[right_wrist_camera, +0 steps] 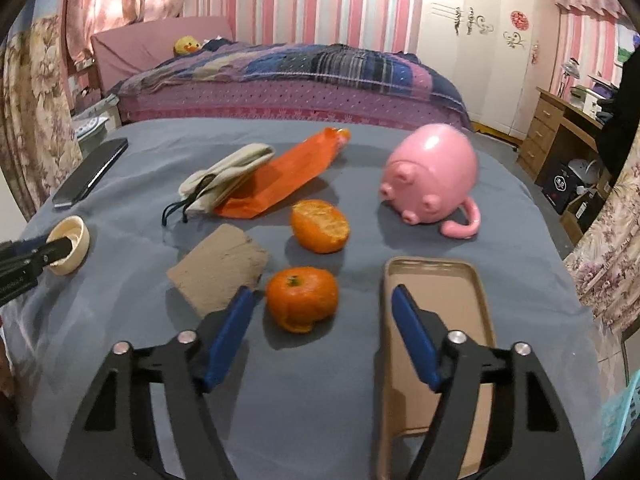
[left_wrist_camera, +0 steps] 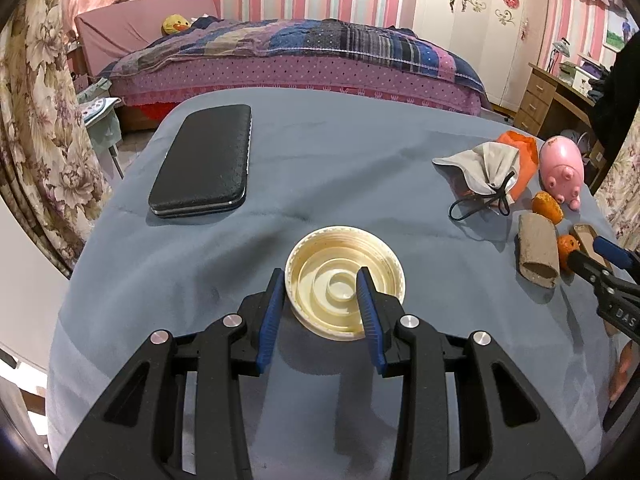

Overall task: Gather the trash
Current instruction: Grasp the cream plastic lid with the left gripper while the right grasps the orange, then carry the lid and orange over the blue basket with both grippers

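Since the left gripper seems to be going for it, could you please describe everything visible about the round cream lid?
The cream lid looks like plastic, yellowed, lying open side up on the grey-blue cloth. Inside are concentric ridges, a raised centre hub, and threads along the wall. The left gripper straddles its near-left rim, one blue finger outside and the other inside, not yet closed. Nothing else touches it; the right wrist view shows it at far left.

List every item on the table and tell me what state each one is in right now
Lid: upside down, left hand-held gripper open astride its rim.
Right hand-held gripper: open, empty, near the orange peel.
Orange peel: hollow, stem up.
Second peel: torn open.
Cardboard tube: flattened, lying down.
Piggy bank: tipped on its side.
Phone case: empty, inside up.
Wallet: closed, flat.
Pouch: lying on orange bag.
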Demonstrator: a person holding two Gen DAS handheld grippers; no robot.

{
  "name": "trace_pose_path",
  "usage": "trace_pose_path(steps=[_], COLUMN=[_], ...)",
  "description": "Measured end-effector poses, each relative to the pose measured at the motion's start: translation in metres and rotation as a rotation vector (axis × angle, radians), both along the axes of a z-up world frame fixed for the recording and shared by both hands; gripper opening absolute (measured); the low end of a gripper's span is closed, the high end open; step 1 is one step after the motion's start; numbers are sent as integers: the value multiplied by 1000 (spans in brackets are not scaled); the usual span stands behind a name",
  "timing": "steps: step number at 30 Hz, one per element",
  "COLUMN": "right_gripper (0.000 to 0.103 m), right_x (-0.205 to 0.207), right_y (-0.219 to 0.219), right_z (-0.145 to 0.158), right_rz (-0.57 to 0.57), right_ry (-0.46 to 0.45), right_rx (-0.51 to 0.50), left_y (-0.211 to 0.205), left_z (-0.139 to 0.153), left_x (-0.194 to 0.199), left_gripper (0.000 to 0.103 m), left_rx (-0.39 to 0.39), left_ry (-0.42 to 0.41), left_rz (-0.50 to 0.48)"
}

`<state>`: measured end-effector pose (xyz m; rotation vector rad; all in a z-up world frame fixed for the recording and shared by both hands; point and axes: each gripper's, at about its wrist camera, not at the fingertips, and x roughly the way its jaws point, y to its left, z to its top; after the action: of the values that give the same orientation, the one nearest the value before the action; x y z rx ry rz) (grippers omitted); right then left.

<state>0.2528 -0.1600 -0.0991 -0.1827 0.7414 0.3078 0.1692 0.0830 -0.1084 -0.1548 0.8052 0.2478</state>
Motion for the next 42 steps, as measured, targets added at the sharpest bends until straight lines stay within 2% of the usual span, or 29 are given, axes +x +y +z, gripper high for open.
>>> trace_pose_path(steps=[2, 6, 7, 9, 16, 24, 33, 42], right_gripper=[55, 47, 40, 38, 36, 36, 36, 36], right_x=[2, 7, 7, 7, -3, -20, -52, -82], right_y=[3, 5, 6, 6, -8, -31, -75, -140], right_z=[-4, -9, -10, -9, 1, 21, 49, 78], right_rz=[7, 14, 24, 32, 27, 24, 6, -81], right_ry=[18, 41, 45, 38, -12, -75, -116, -170], right_rx=[1, 23, 32, 40, 100, 110, 104, 89], left_y=[1, 3, 3, 3, -4, -21, -65, -121], left_z=[0, 1, 1, 2, 12, 31, 54, 76], left_x=[-1, -2, -3, -4, -10, -21, -23, -22], left_gripper=[35, 35, 35, 35, 35, 35, 35, 36], left_rx=[-3, -21, -24, -20, 3, -2, -6, -22], left_ry=[0, -2, -3, -3, -18, -53, -97, -135], left_rz=[2, 15, 17, 16, 20, 19, -39, -120])
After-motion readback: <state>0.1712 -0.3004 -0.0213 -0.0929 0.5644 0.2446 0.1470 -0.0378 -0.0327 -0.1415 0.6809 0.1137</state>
